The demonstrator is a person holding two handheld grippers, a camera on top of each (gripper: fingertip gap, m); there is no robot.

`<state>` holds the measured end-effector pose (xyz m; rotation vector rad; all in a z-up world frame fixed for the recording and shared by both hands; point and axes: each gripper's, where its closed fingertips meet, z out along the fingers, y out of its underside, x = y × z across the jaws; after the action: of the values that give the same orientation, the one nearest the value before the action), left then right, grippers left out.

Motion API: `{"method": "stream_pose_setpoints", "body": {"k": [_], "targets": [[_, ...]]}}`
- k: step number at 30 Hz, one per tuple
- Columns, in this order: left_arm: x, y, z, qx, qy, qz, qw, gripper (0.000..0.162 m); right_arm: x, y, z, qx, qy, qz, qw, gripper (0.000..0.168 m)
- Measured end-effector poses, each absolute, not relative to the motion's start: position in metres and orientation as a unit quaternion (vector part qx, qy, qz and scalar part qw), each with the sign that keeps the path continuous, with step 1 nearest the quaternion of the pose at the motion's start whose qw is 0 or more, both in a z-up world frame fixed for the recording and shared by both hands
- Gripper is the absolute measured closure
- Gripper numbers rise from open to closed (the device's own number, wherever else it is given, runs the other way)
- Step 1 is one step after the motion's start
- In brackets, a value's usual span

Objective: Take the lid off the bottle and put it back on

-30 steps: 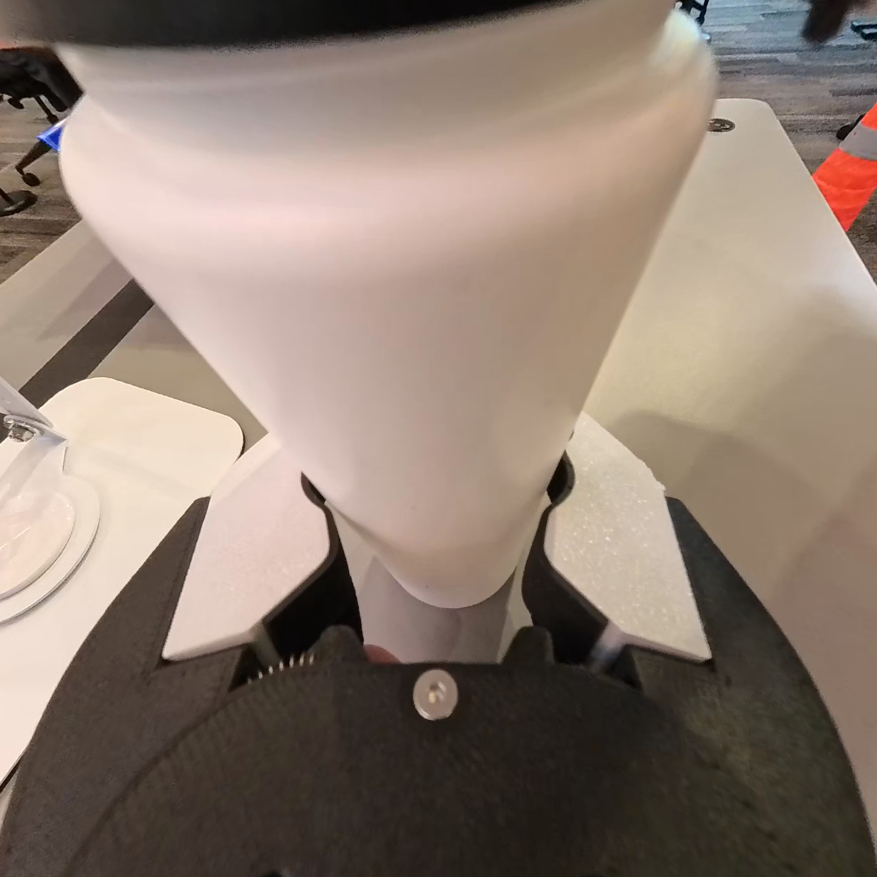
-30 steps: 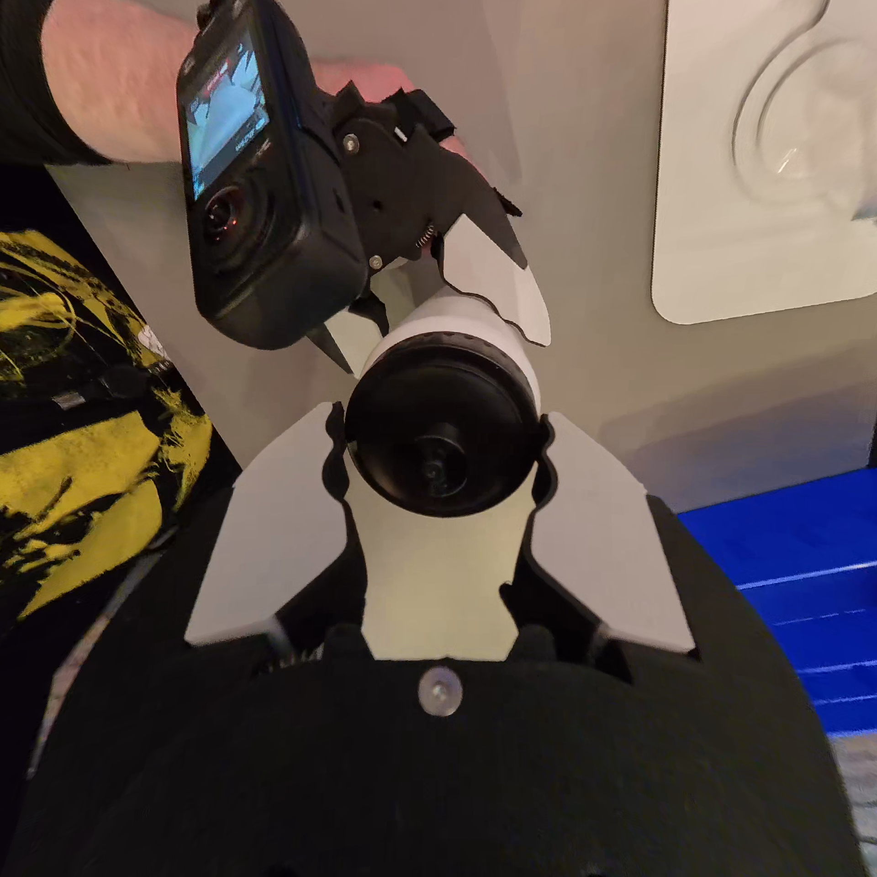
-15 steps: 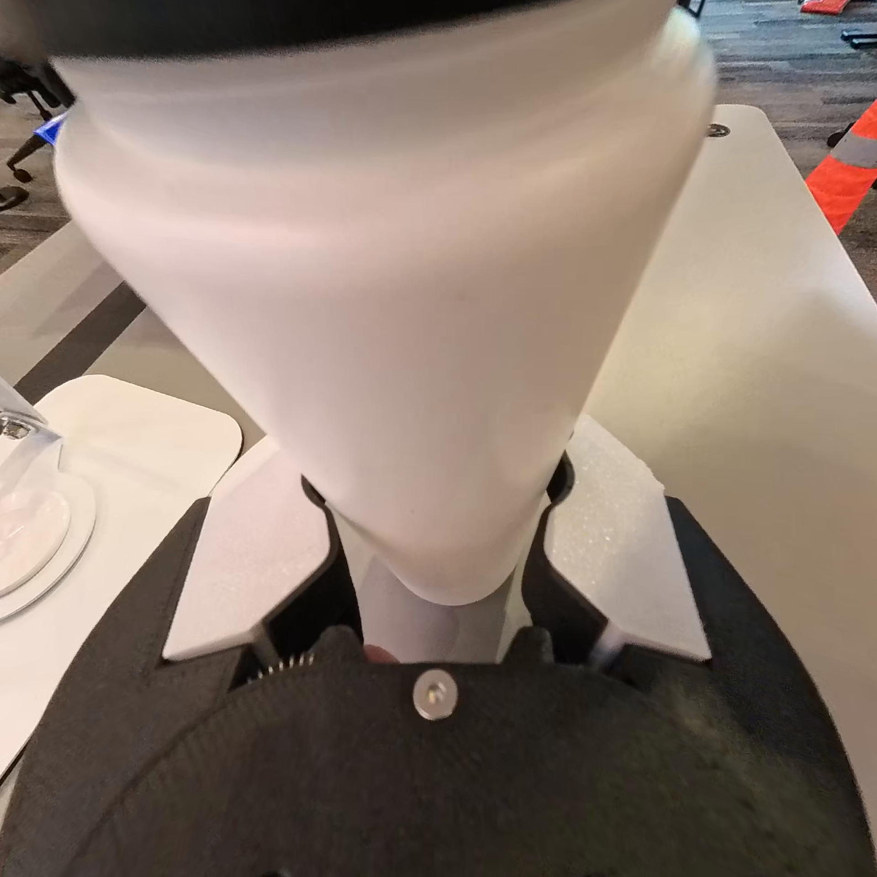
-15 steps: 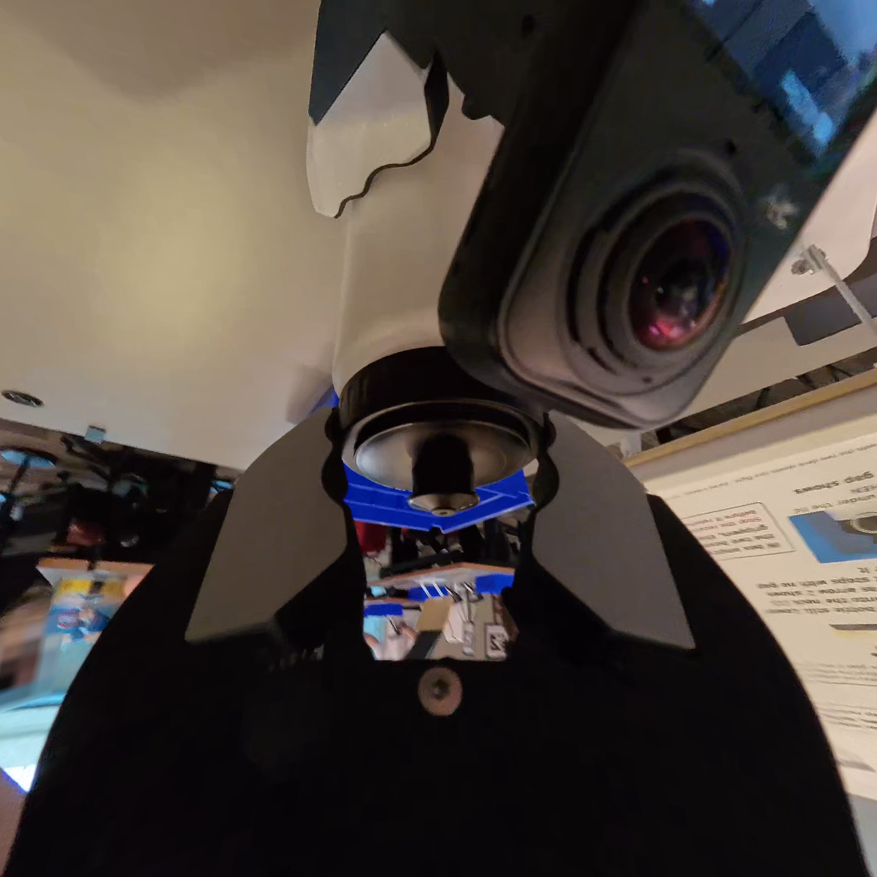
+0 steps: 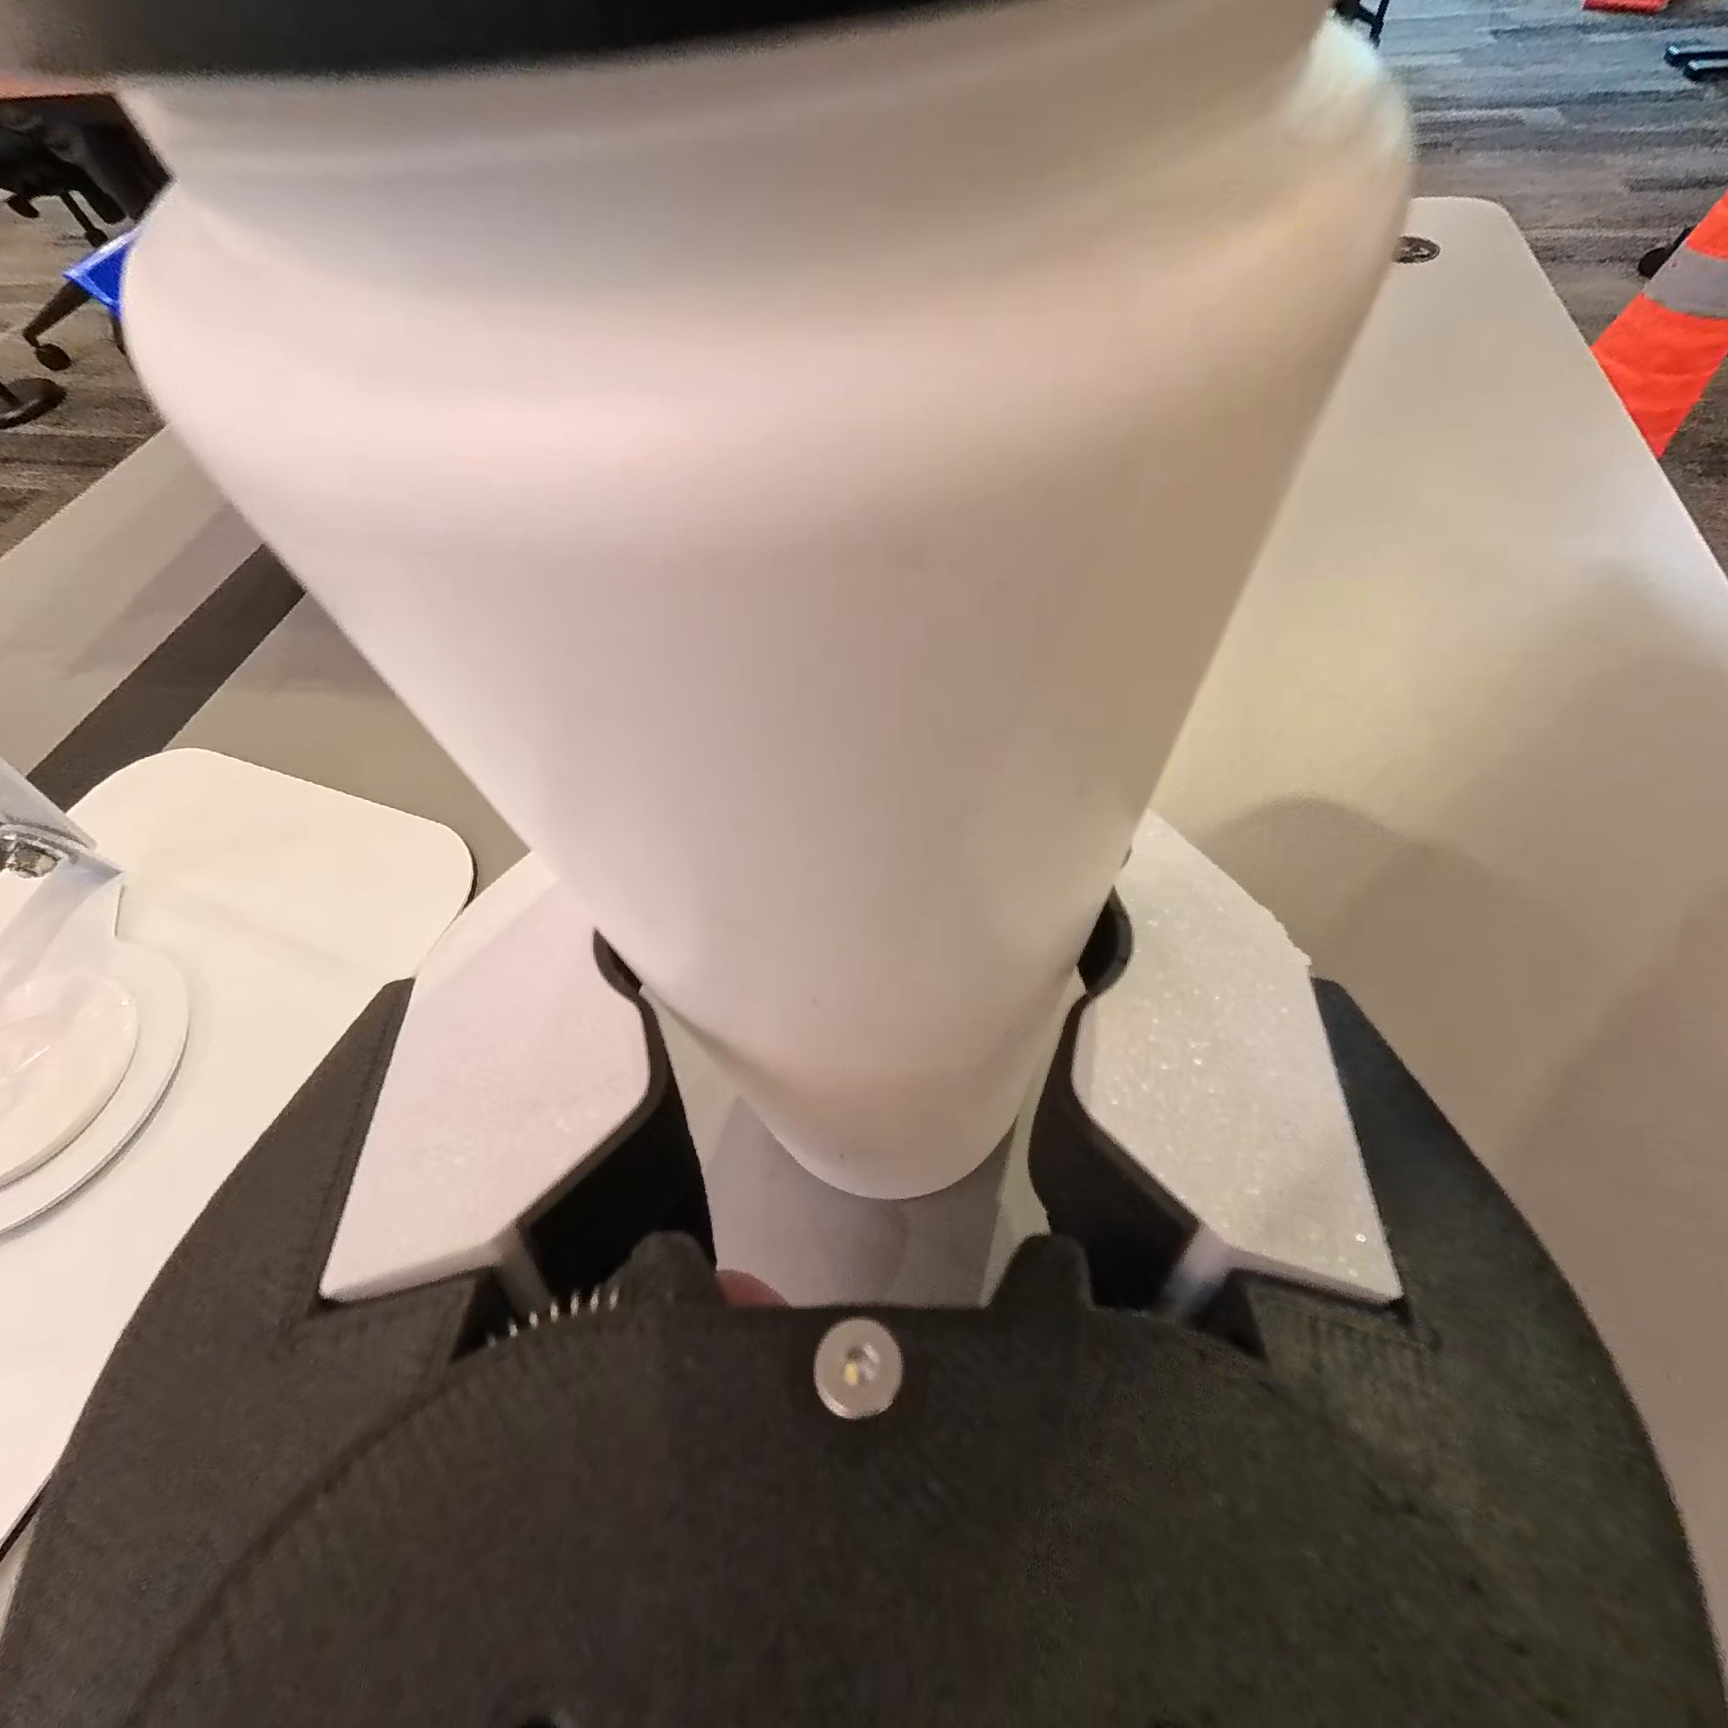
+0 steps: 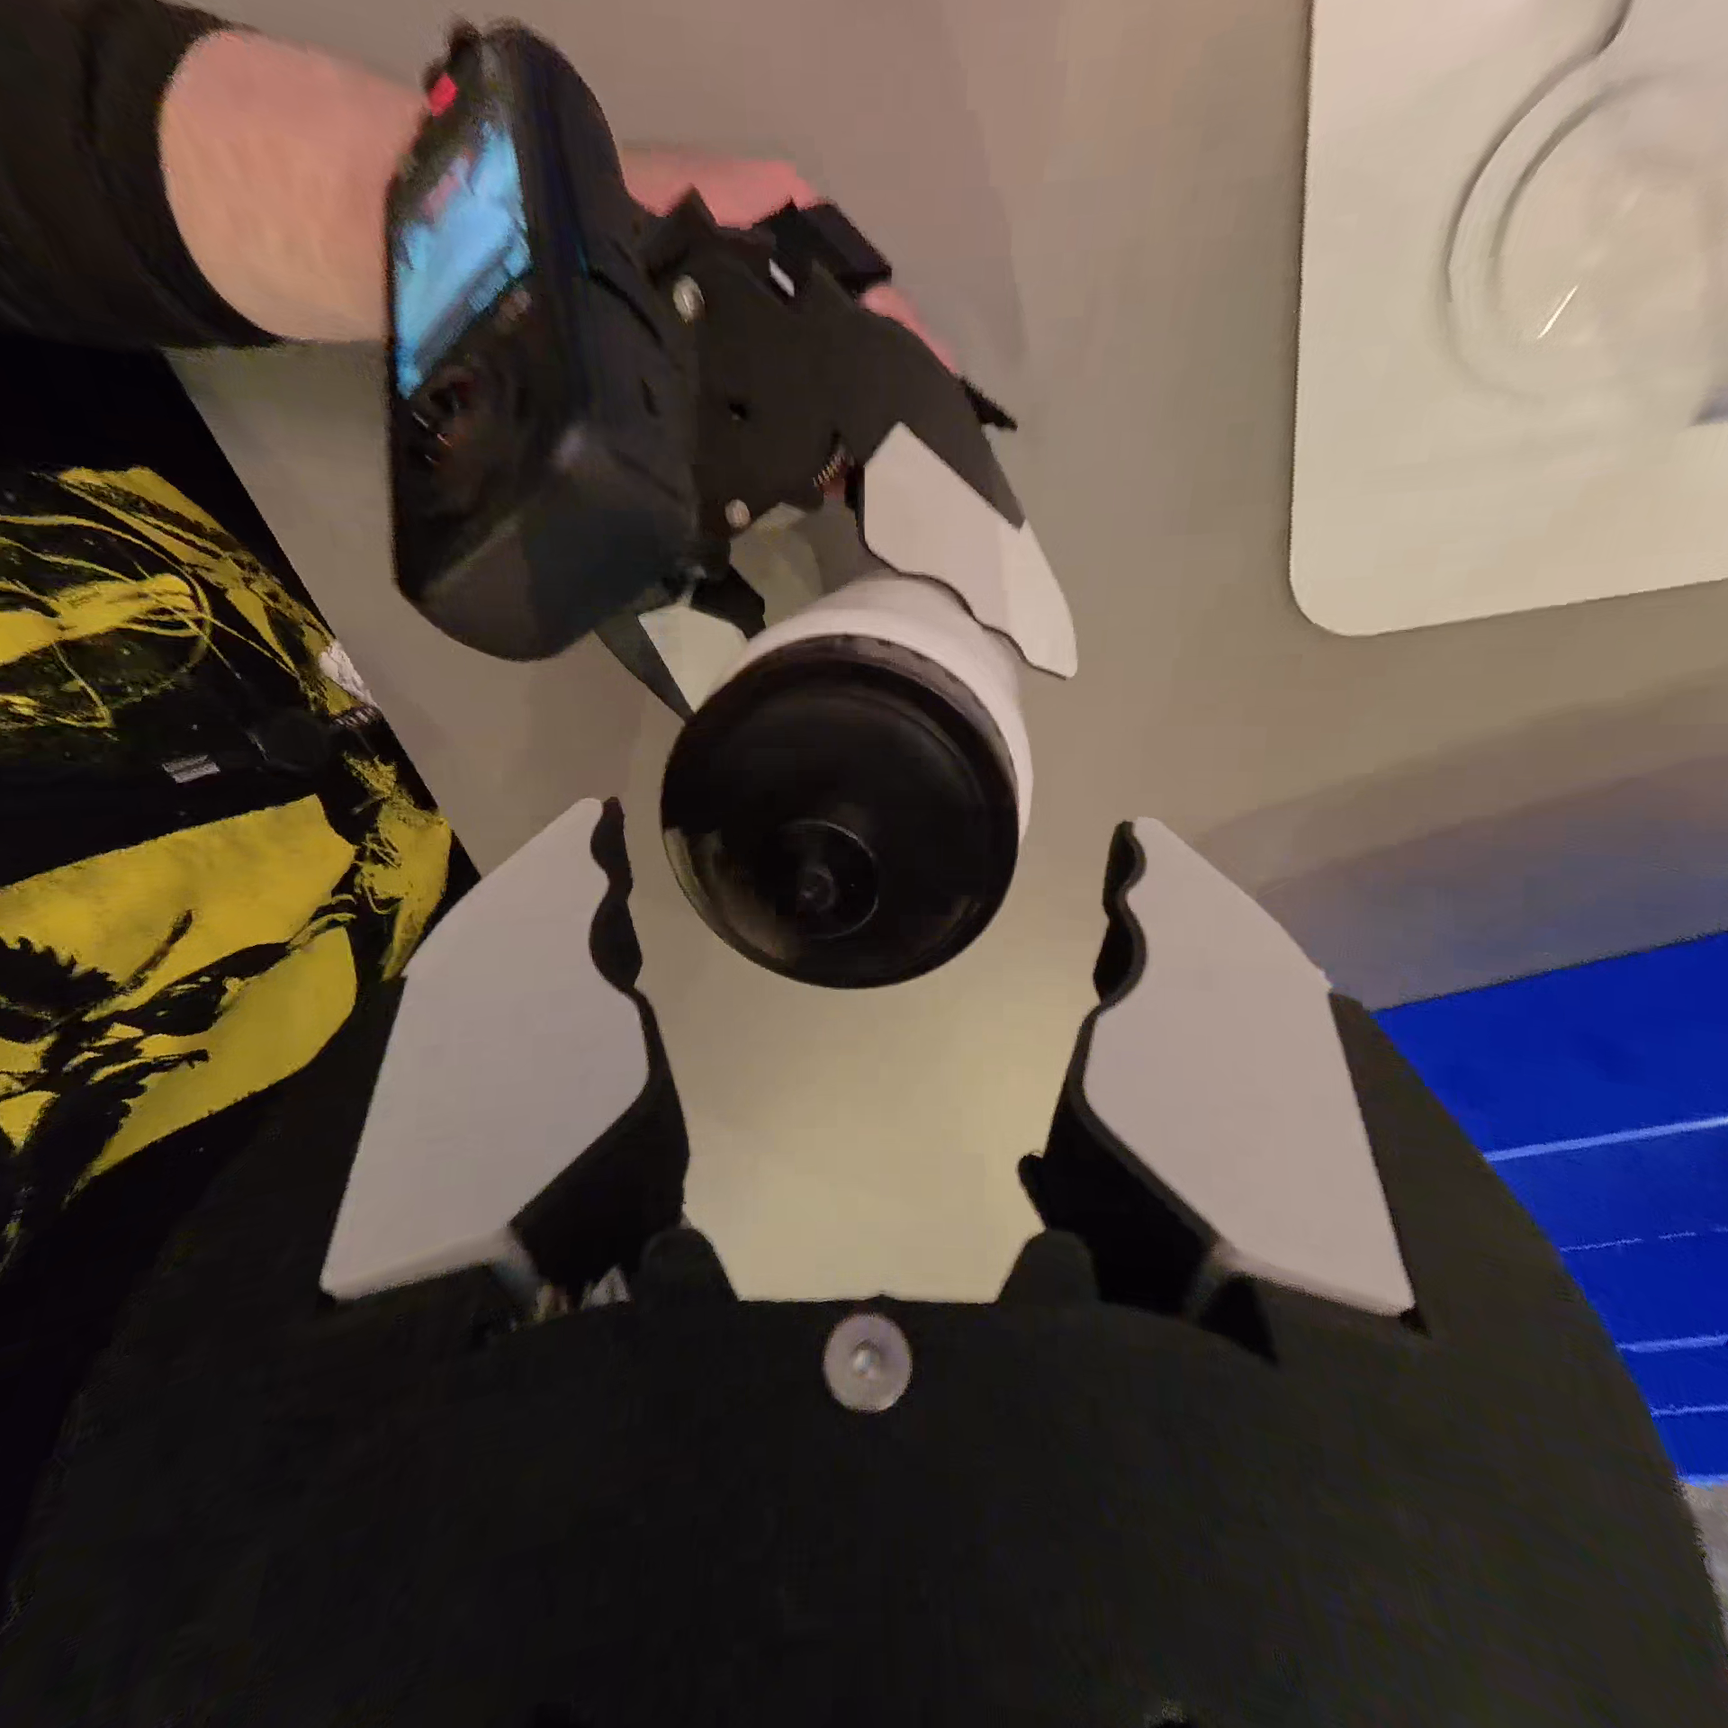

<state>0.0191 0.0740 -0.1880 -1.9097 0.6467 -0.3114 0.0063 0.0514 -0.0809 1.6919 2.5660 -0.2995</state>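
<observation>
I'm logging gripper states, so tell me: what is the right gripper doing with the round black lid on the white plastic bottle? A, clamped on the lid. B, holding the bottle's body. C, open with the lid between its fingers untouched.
C: the right gripper is open, with gaps on both sides of the round black lid, which sits on the white plastic bottle.

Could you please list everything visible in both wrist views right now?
Bottle: one, white, held off the table in the left gripper.
Lid: one, black, on the bottle's top.
Table: one, off-white, beneath.
Tray: one, white, on the table.
Clear glass piece: one, transparent, on the tray.
Blue surface: one, beside the table.
Cone: one, orange, on the floor.
Left gripper: one, black with white fingers, clamping the bottle's base.
Right gripper: one, open, facing the lid.
Hand: one, holding the left gripper.
</observation>
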Motion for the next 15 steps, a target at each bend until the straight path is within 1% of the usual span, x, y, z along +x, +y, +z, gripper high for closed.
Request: {"method": "stream_pose_setpoints", "body": {"k": [1, 2, 3, 8, 10, 15], "targets": [[0.019, 0.074, -0.188, -0.798, 0.270, -0.130, 0.523, 0.070, 0.009, 0.050, -0.086, 0.541, 0.835, -0.096, 0.030, 0.072], [0.019, 0.074, -0.188, -0.797, 0.270, -0.130, 0.524, 0.070, 0.009, 0.046, -0.089, 0.530, 0.841, -0.103, 0.035, 0.085], [0.019, 0.074, -0.188, -0.797, 0.270, -0.132, 0.523, 0.069, 0.008, 0.045, -0.091, 0.522, 0.846, -0.103, 0.030, 0.088], [0.019, 0.074, -0.188, -0.797, 0.270, -0.131, 0.523, 0.070, 0.012, 0.048, -0.091, 0.455, 0.888, -0.056, 0.036, 0.091], [0.020, 0.074, -0.188, -0.797, 0.271, -0.132, 0.524, 0.070, 0.013, 0.051, -0.090, 0.382, 0.923, -0.017, 0.036, 0.091], [0.020, 0.074, -0.188, -0.797, 0.271, -0.133, 0.523, 0.070, 0.011, 0.064, -0.089, 0.126, 0.982, 0.136, 0.029, 0.091]]}}
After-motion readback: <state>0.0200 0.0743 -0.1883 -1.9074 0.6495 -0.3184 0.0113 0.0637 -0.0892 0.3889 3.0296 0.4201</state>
